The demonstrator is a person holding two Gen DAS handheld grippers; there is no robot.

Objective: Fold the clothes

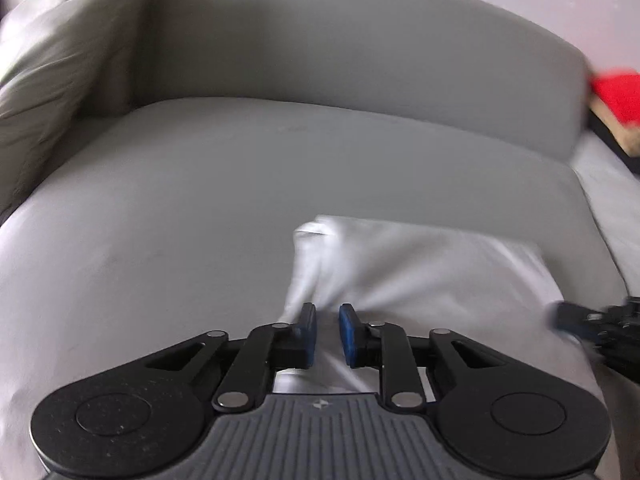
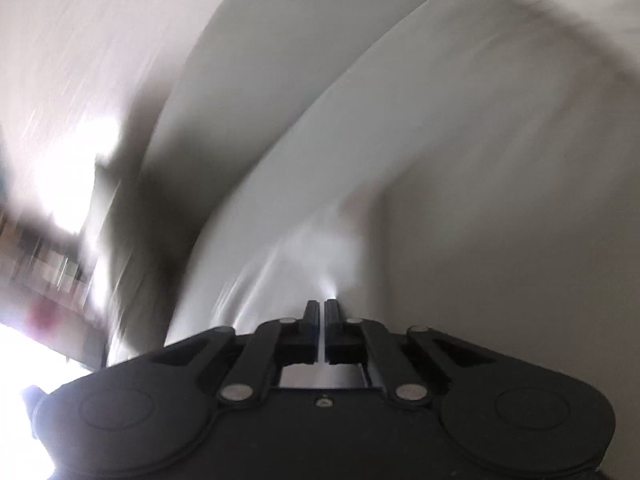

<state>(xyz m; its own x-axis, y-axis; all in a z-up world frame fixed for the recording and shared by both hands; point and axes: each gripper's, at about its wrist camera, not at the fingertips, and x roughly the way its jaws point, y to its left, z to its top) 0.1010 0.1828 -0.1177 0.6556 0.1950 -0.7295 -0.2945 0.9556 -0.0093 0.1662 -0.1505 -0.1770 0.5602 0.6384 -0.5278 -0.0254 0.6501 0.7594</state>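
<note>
No bins or baskets anywhere, just one white garment [image 1: 400, 276] bunched on the grey sofa seat [image 1: 180, 208], lower middle-right of the left wrist view. The left gripper [image 1: 328, 334] has a fold of that cloth running between its blue-padded fingers [image 1: 347, 334], pinched in there. The right gripper [image 2: 322, 330] is clenched almost flush, with a thin sliver of white fabric caught in the slit; its view is badly smeared. One beige cushion [image 1: 52, 80] leans upper left, and something red [image 1: 620, 96] sits at the right edge. Nothing blocks the garment.
</note>
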